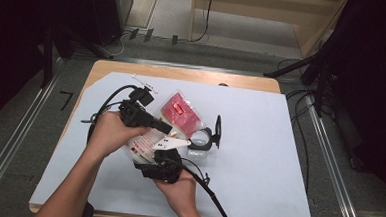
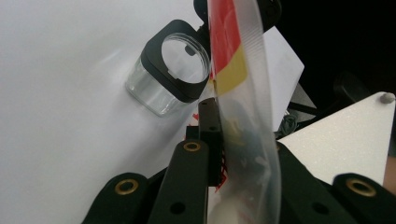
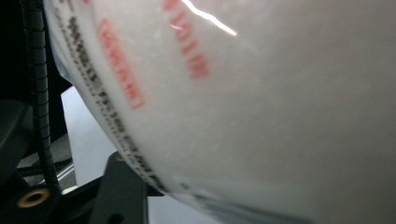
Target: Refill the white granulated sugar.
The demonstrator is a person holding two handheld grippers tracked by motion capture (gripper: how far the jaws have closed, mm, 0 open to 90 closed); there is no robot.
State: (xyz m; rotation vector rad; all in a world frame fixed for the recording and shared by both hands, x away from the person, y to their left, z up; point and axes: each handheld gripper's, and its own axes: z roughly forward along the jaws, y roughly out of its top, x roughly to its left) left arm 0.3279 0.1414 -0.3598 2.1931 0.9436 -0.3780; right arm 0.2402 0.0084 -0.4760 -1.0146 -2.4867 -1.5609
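pouch (image 2: 243, 93) pinched in left gripper (image 2: 224, 154); right gripper (image 1: 164, 163) state unclear; jar (image 2: 170, 74) beside.

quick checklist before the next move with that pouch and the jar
1. Left tongs clamped on the plastic pouch: ok, its edge sits between the jaws.
2. Right tongs gripping the pouch: cannot tell, the pouch blocks that camera.
3. Clear jar open: ok, black lid swung aside.
4. Jar upright: not ok, it lies on its side.
5. Pouch opened: cannot tell.
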